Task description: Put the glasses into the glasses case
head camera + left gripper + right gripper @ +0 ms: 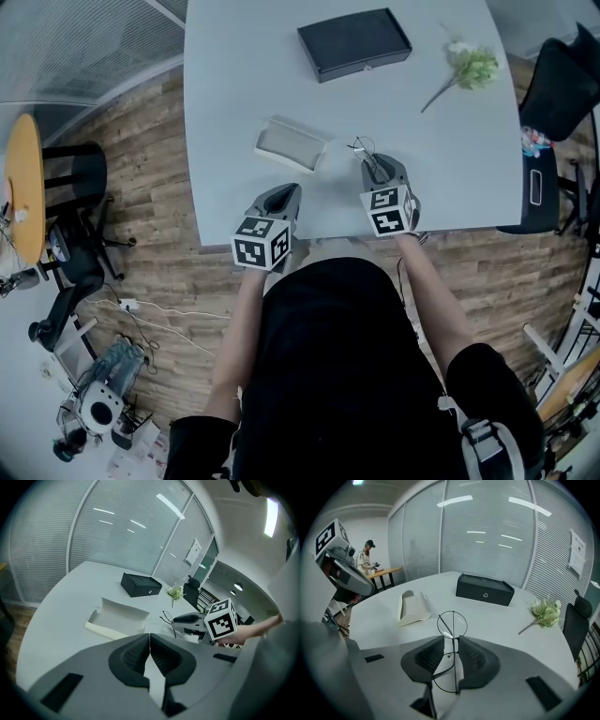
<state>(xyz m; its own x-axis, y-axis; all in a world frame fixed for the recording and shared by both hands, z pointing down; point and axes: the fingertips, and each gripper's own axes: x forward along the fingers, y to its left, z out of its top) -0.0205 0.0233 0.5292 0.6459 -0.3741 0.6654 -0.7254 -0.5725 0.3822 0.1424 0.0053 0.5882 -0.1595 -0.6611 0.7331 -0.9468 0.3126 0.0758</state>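
Glasses (361, 147) sit in the right gripper (372, 161) in the head view, just to the right of the glasses case (291, 144), which lies open and empty on the white table (234, 94). The left gripper (284, 192) hovers on the near side of the case, toward the person, with nothing in it. A black box (354, 42) and a flower sprig (469, 66) lie well beyond the case, out of the way.

From the left gripper view, the left gripper (149, 641) has its jaws pressed together on nothing. The case (117, 618) lies just ahead of it, lid raised. To the right of the case, the right gripper (187, 619) carries the thin wire glasses (167, 617), which stick out from its tip.

From the right gripper view, the right gripper (451, 644) has its pads clamped on the glasses (453, 626) near the bridge. One lens stands past the fingertips and the other sits back between the jaws, so the frame's long axis runs along the gripper. The case (412, 607) lies ahead and to the left of the jaws, its open side toward them. The left gripper (347, 576) shows at the far left of this view.

The coming move, I judge, is a short carry leftward. The frame probably must be swung to line up with the long axis of the case before it goes down.
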